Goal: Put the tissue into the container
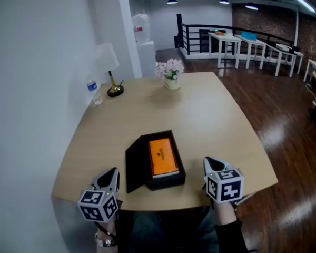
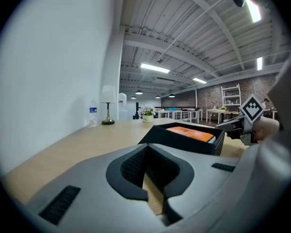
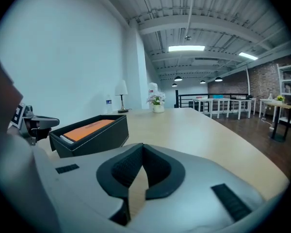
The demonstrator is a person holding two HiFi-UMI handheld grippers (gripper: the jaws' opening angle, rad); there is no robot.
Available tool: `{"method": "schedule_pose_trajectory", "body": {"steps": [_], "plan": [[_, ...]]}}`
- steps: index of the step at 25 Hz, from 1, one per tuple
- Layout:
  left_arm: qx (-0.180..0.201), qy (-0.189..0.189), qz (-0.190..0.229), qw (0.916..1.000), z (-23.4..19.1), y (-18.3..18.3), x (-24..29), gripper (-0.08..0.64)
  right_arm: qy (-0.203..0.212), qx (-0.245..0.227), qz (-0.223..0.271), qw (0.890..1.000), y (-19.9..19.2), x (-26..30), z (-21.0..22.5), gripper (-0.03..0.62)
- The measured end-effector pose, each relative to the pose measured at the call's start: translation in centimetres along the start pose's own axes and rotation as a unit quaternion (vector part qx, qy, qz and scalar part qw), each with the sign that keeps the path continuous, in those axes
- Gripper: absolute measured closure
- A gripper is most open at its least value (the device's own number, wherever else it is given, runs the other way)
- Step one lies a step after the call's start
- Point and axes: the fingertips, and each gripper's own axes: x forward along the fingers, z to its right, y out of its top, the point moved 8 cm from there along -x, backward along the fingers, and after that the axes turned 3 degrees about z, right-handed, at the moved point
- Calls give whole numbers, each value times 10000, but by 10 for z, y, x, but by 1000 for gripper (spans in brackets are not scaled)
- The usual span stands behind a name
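Right claw [image 3: 141, 146] closed, orange pack [image 1: 163, 157] in black container [image 1: 167, 182] (logo illegible)

Left gripper [image 1: 111, 176] and right gripper [image 1: 209, 165]: each is a pale grey, tapering two-jaw shell with a white cube [image 1: 97, 205] at its rear, printed with black square markers. In the gripper views the jaws are smooth grey plastic, lined with black, finely textured pads [image 2: 131, 168] and set with short black ribbed insets [image 3: 230, 201]. The right forearm wears a dark sleeve [image 1: 229, 234].
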Motion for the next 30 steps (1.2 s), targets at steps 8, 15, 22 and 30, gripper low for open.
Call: {"method": "schedule_pose_trajectory", "body": {"steps": [8,15,22,30], "plan": [[-10,20,-25,10000,-5,0,1,557,72,-41,26,10000,4,5,-4,592],[24,-16,-32,10000,-4,0,2,557,197,-56,17,9998,5,8,-7,592],[30,-15,-42,10000,-5,0,-1,557,200,-84,-26,9998,5,10,-8,592],[30,-24,-57,10000,-6,-3,0,557,237,-262,-92,9993,2,11,-8,592]]}}
